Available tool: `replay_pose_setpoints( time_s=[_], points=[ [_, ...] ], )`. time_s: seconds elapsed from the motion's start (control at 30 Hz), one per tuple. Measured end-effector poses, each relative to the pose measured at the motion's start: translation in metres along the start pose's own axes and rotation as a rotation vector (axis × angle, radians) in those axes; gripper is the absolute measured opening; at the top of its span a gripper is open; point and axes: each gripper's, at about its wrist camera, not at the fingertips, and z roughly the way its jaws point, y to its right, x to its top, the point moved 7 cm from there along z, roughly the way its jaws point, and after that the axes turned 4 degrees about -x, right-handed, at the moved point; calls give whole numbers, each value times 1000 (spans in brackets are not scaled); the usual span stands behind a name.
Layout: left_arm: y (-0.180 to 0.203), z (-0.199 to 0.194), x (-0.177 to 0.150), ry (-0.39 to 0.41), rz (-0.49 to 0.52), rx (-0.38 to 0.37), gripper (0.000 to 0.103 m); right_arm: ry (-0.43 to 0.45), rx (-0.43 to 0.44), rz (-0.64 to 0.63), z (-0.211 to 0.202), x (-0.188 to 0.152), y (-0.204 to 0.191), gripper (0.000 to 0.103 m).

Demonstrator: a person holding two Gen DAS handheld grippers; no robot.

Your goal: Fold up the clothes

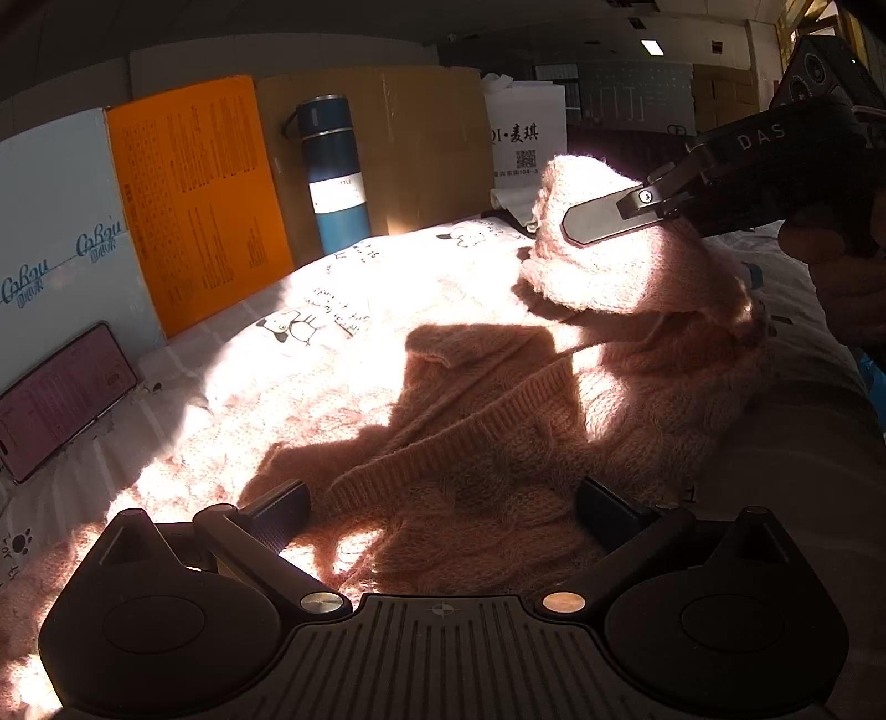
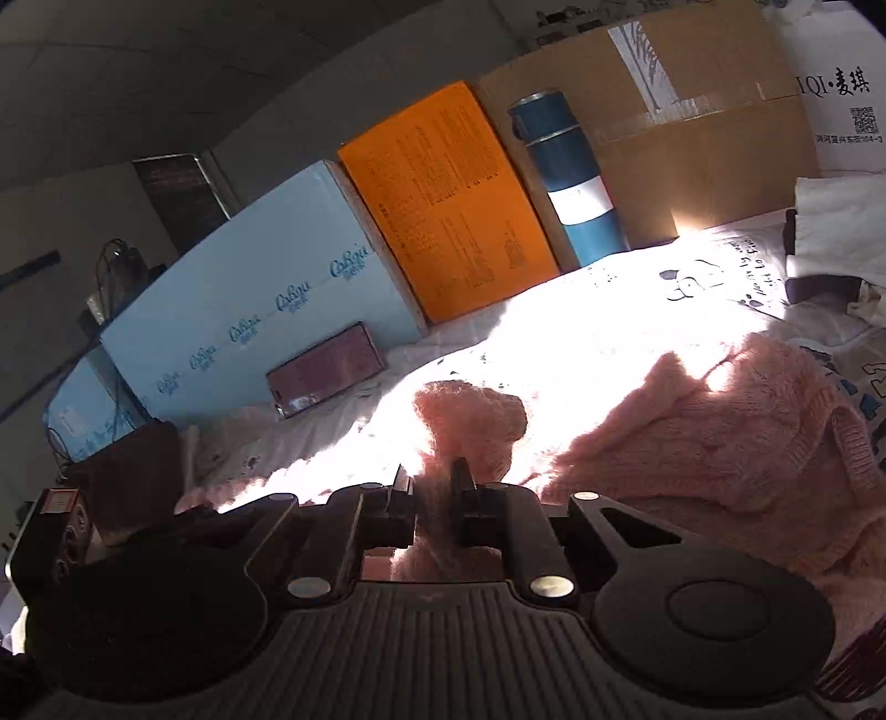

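right gripper pinches the sleeve, upper right in left view | left gripper spread wide, just over the pink sweater | sweater runs lower left to upper right

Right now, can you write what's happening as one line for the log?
step: folding sweater | right gripper: shut on sleeve, lifted | left gripper: open over sweater | surface: bedsheet

Hard sunlight falls across a white bed sheet printed with cartoon animals, behind which a pale blue carton, an orange printed box and a brown cardboard box stand under a dim ceiling with one lit panel.
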Motion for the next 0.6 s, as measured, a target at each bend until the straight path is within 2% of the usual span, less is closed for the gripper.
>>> replay_pose_setpoints(
  time_s=[0.1,0.13,0.2,0.27,0.33,0.4,0.5,0.6],
  points=[
    [0,1,0,-1,1,1,103,-52,126,2,0,-7,-15,21],
    [0,1,0,-1,0,0,103,-77,84,-17,5,-10,-13,26],
    [0,1,-1,0,-3,-2,103,-129,-39,-64,15,-18,-6,62],
    [0,0,-1,4,-4,-1,103,-113,-155,-104,16,-18,0,65],
    [-2,-4,1,27,-10,-3,103,14,-175,-66,1,-13,7,71],
    [-6,-12,5,70,-33,-25,103,152,-185,-19,-17,-7,15,84],
    [-19,-26,19,179,-140,-82,103,359,-198,51,-45,1,26,95],
    [-33,-25,31,202,-269,-106,103,400,-195,129,-50,-1,50,96]
  ],
)
